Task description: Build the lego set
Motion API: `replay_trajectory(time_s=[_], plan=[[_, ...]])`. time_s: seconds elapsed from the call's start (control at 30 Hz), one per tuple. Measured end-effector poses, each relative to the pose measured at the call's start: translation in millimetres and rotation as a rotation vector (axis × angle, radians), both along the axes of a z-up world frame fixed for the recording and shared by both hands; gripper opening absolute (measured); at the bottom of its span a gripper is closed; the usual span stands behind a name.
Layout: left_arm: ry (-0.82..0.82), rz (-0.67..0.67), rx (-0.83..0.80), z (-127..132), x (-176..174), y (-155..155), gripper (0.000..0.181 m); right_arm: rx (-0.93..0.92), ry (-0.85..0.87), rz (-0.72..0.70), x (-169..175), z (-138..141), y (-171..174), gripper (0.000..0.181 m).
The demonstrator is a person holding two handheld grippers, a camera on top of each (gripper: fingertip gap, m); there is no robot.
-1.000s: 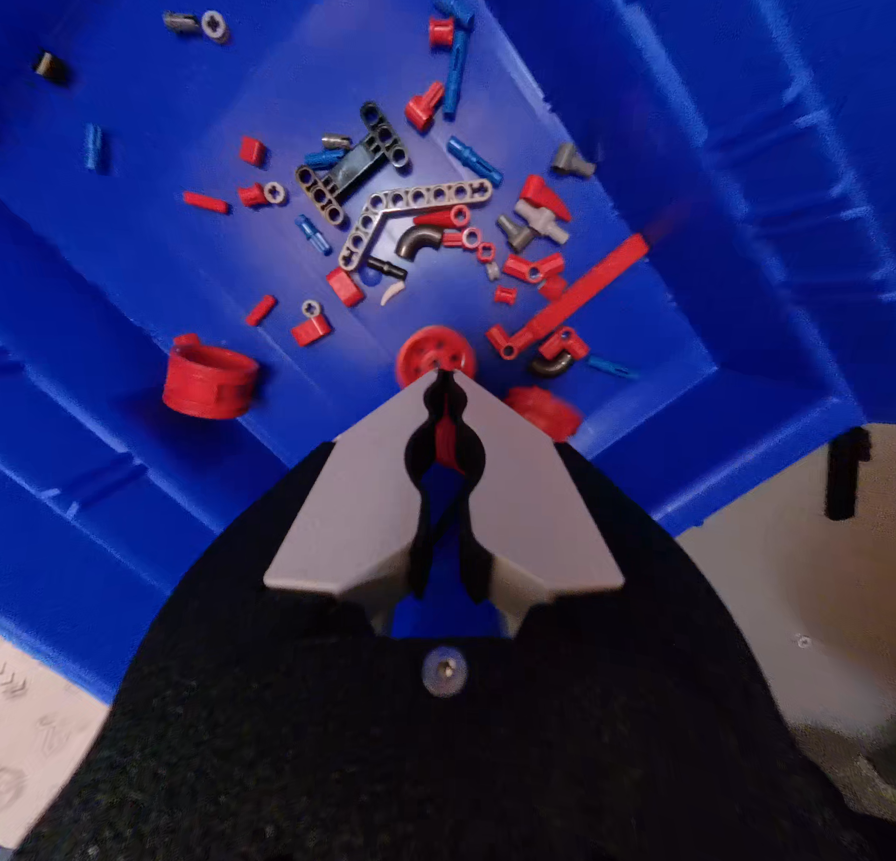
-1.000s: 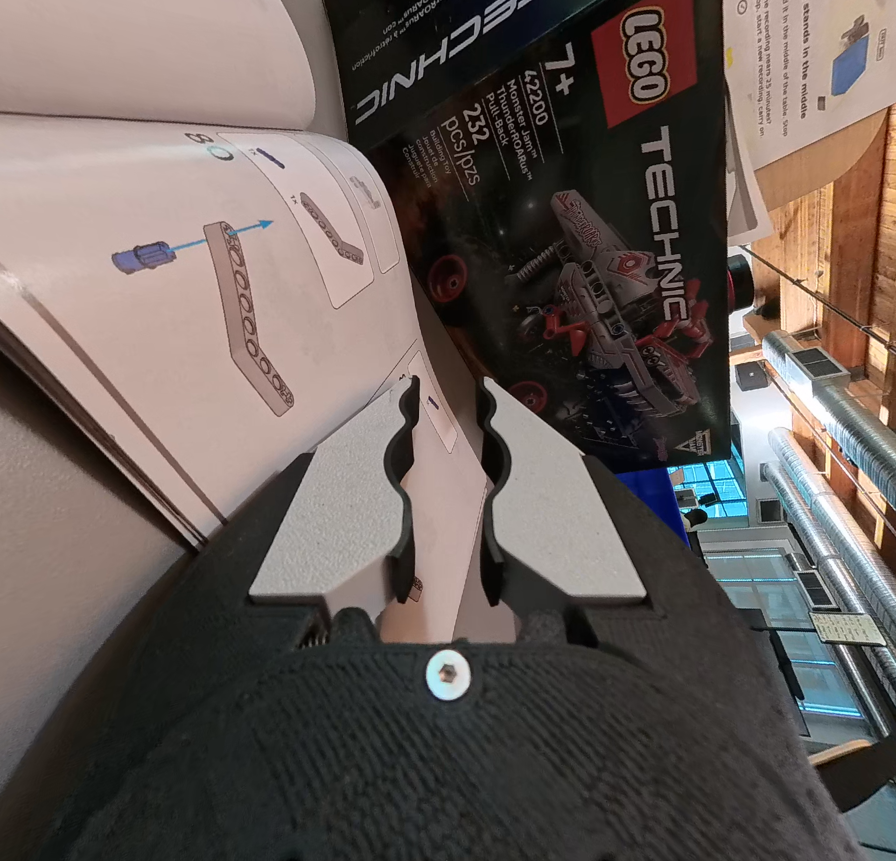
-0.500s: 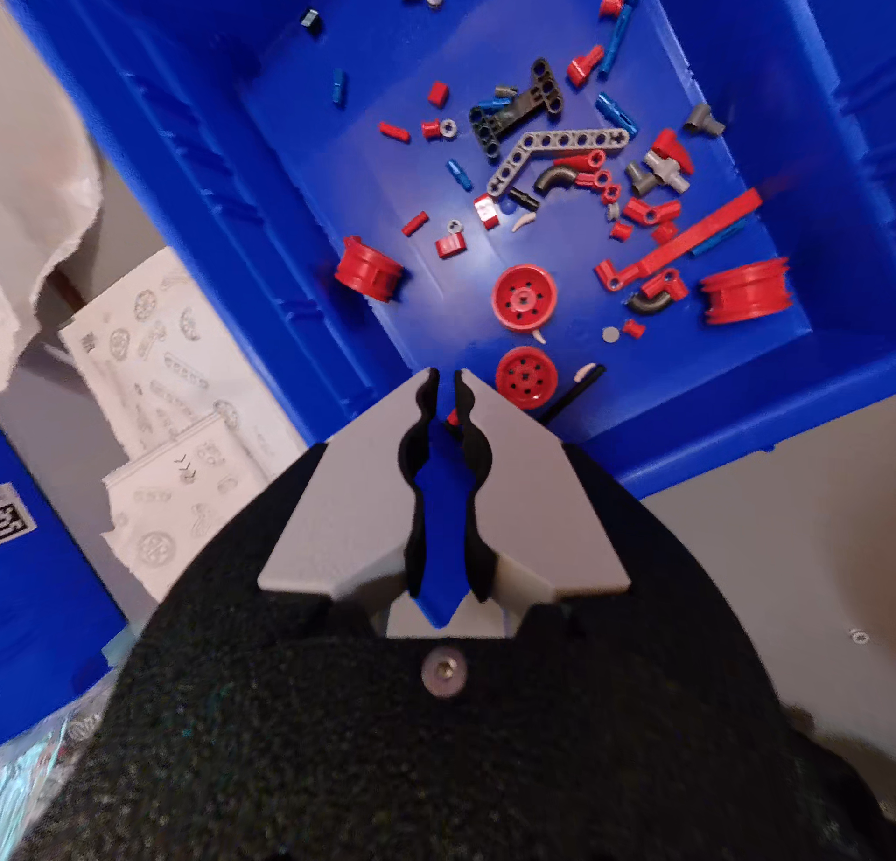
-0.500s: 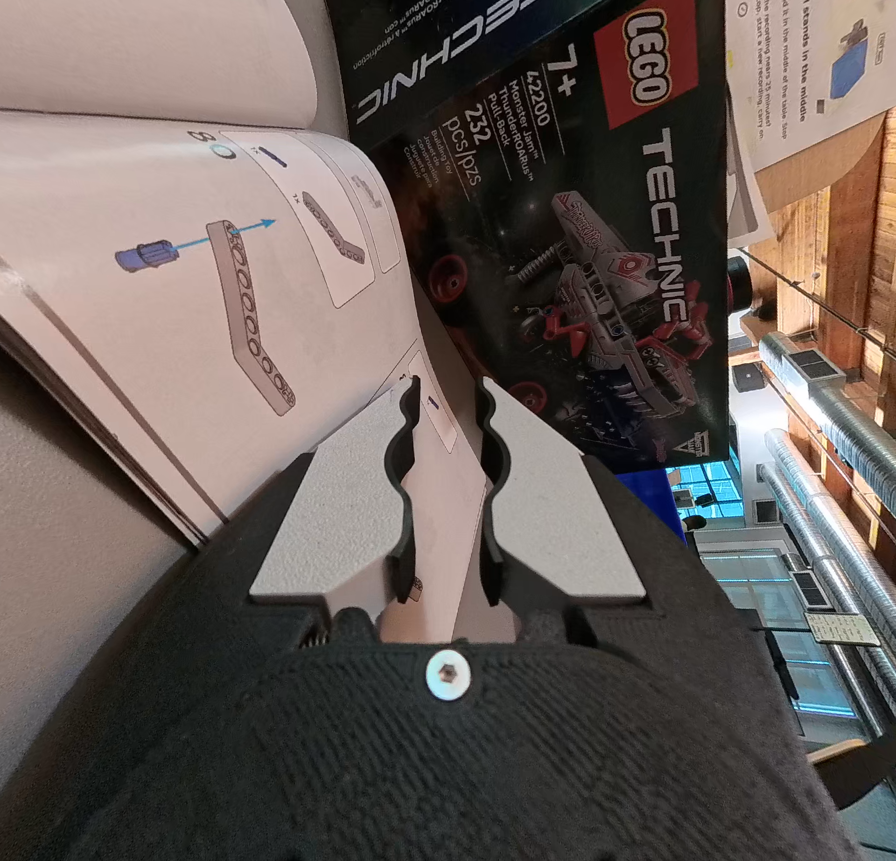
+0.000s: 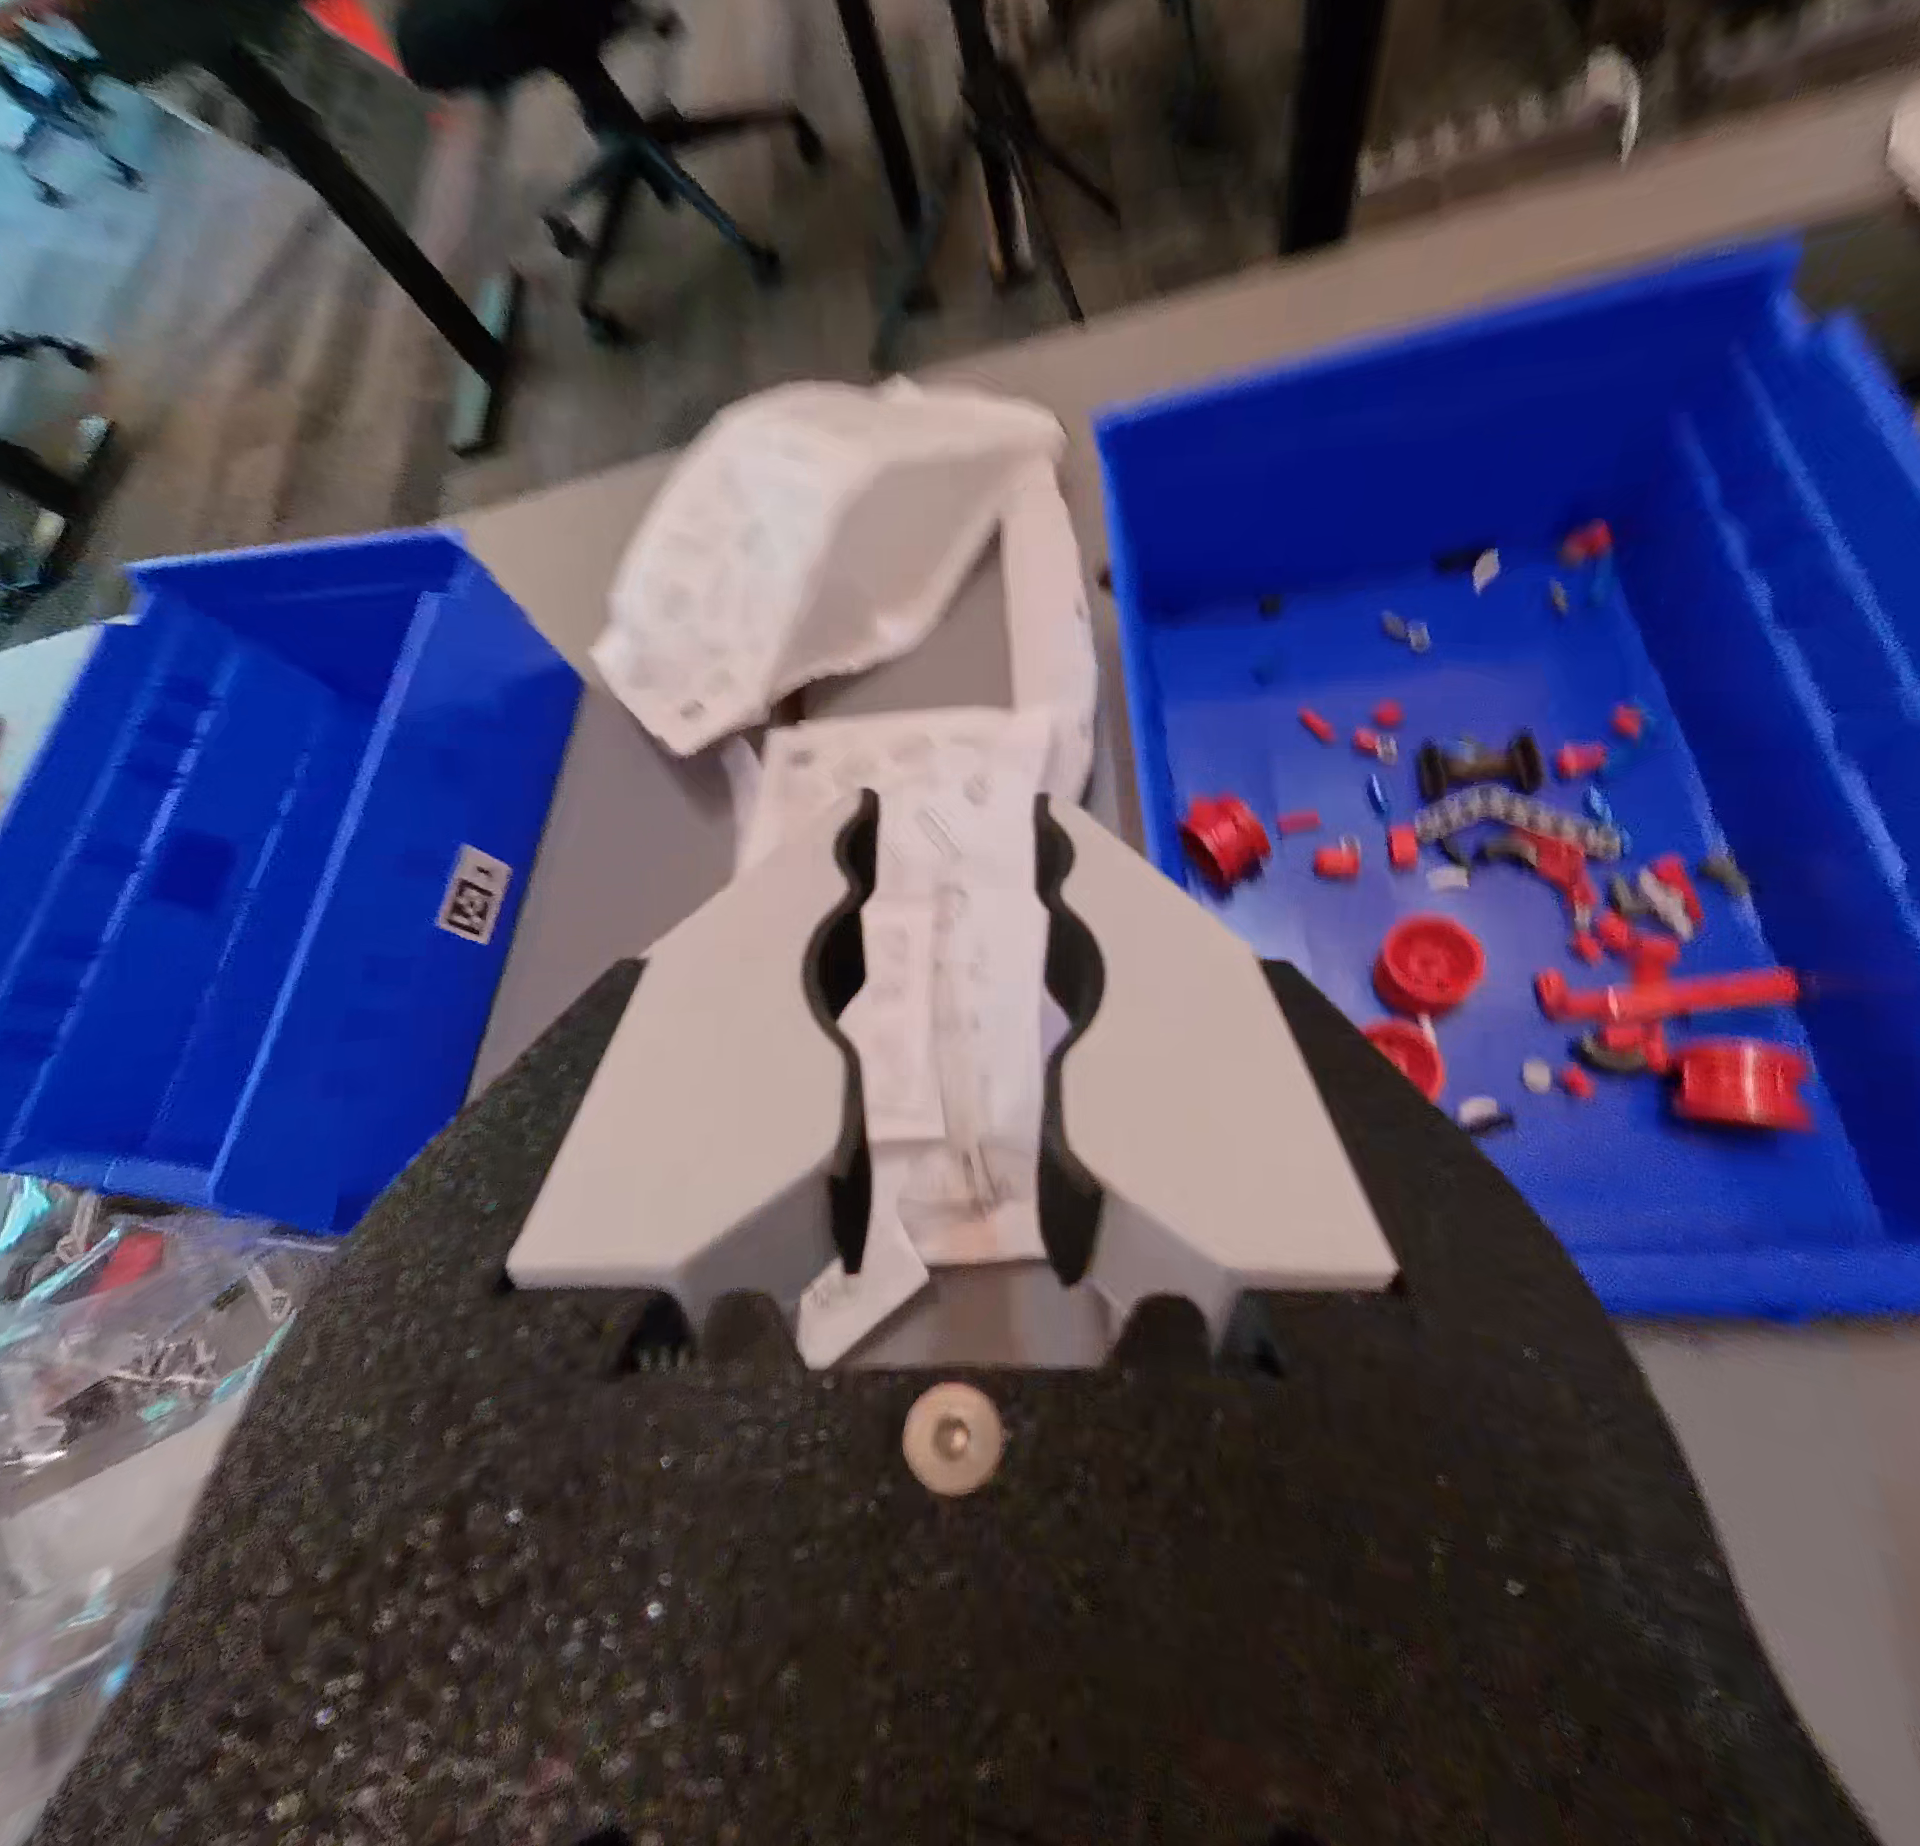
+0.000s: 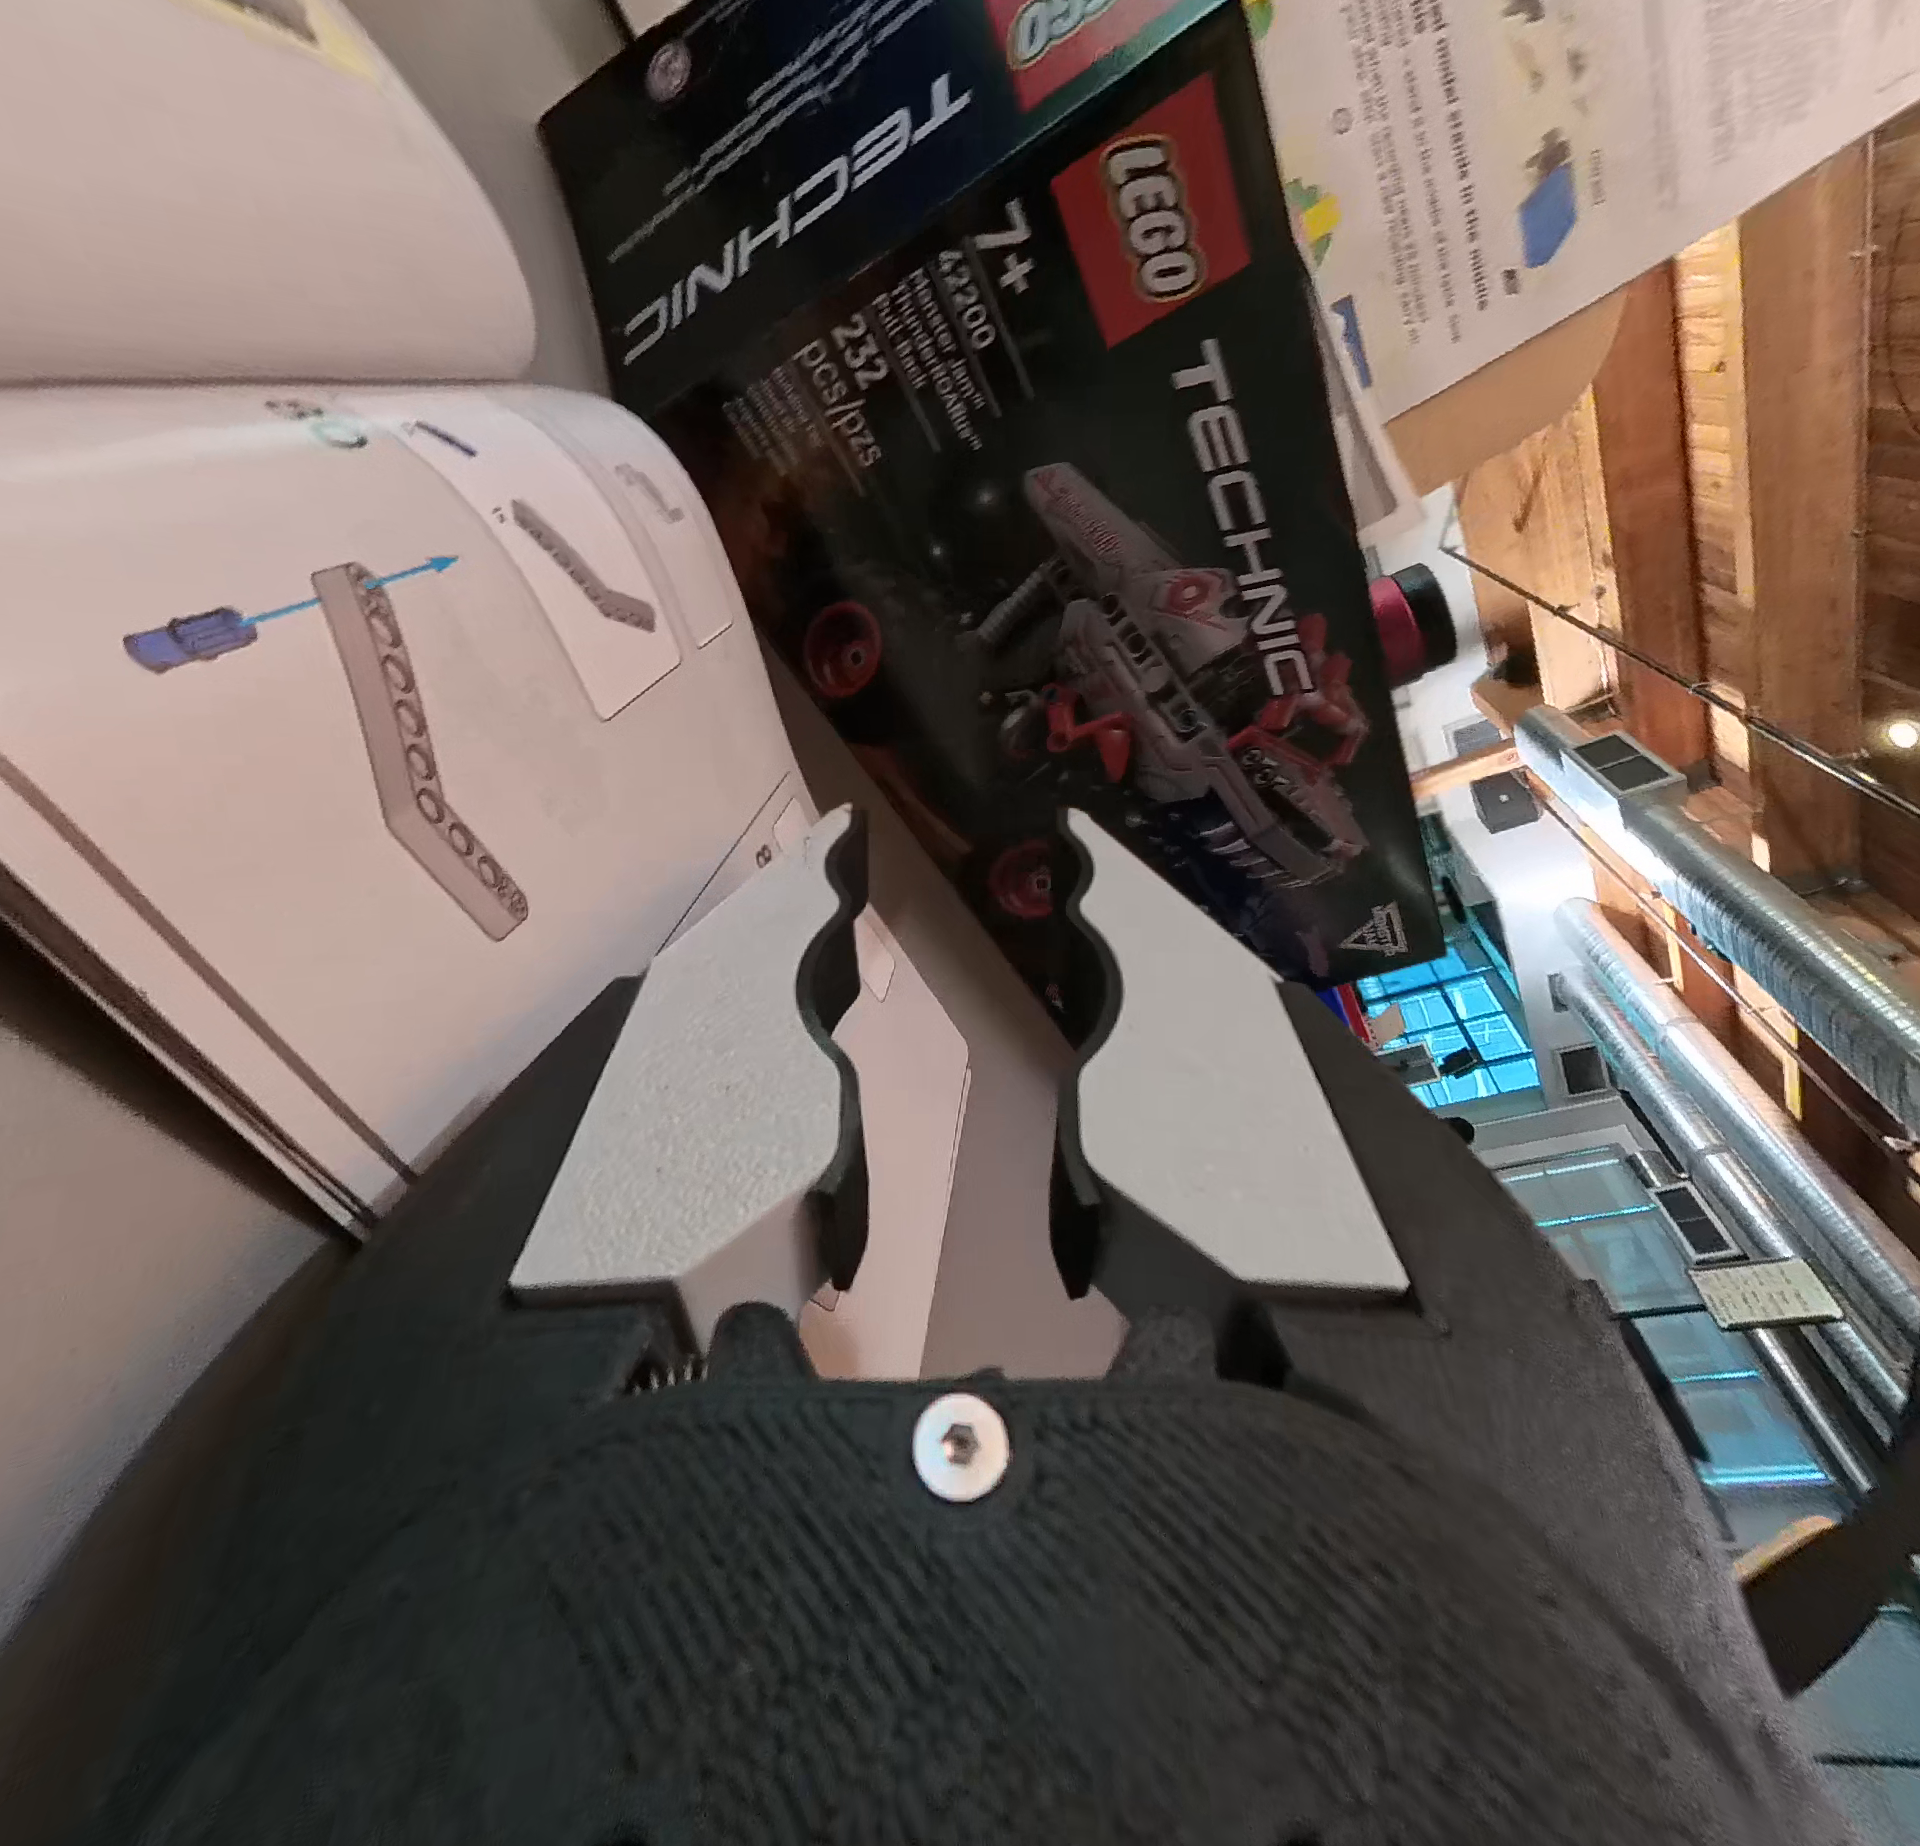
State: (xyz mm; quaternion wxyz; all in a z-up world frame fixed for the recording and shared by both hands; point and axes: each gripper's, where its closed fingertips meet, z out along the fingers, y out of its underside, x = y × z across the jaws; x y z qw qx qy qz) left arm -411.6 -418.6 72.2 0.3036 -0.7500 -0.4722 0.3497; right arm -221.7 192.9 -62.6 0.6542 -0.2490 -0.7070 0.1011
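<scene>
Both the left gripper [image 5: 954,820] and right gripper [image 6: 961,840] gape empty, lego pieces [image 5: 1538,861] lying in the right blue bin [image 5: 1766,1225], white papers [image 5: 831,570] between it and the left bin [image 5: 312,861], the set's box [image 6: 1039,446] beside the open booklet [image 6: 312,705]

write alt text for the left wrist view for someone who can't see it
The open, empty grey two-finger left gripper hangs over a grey table, pointing at torn white printed paper bags. Right of them a blue plastic bin holds scattered red, grey and black lego pieces; a second blue bin stands to the left.
</scene>
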Motion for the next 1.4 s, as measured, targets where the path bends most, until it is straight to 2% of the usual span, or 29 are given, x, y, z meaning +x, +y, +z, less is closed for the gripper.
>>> replay_trajectory(time_s=[0.13, 0.27, 0.33, 0.4, 0.57, 0.77, 1.13, 1.27, 1.4], plan=[[0.237, 0.035, 0.19, 47, -6, -12, 0.052, -0.049, 0.045, 0.028, 1, 8, -4, 0.039], [0.286, -0.005, 0.3, 61, -3, -2, 0.069, -0.087, 0.087, 0.027, 2, 15, -2, 0.045], [0.315, 0.0, 0.303, 65, -4, -2, 0.086, -0.095, 0.081, 0.013, 1, 13, 1, 0.049], [0.359, 0.002, 0.3, 72, -4, 0, 0.095, -0.073, 0.064, 0.01, 0, 10, 1, 0.051], [0.435, -0.019, 0.275, 81, -4, 9, 0.104, -0.062, 0.062, 0.002, 1, 10, 2, 0.051], [0.506, 0.023, 0.238, 88, -9, 6, 0.144, -0.046, 0.054, -0.004, 0, 8, 2, 0.051], [0.622, 0.028, 0.318, 106, -9, 9, 0.151, -0.077, 0.087, -0.002, 2, 14, 3, 0.052], [0.563, -0.025, 0.404, 101, -9, 20, 0.157, -0.085, 0.095, -0.003, 2, 16, 3, 0.053], [0.579, -0.068, 0.464, 103, -9, 29, 0.156, -0.088, 0.103, 0.002, 2, 17, 3, 0.053]])
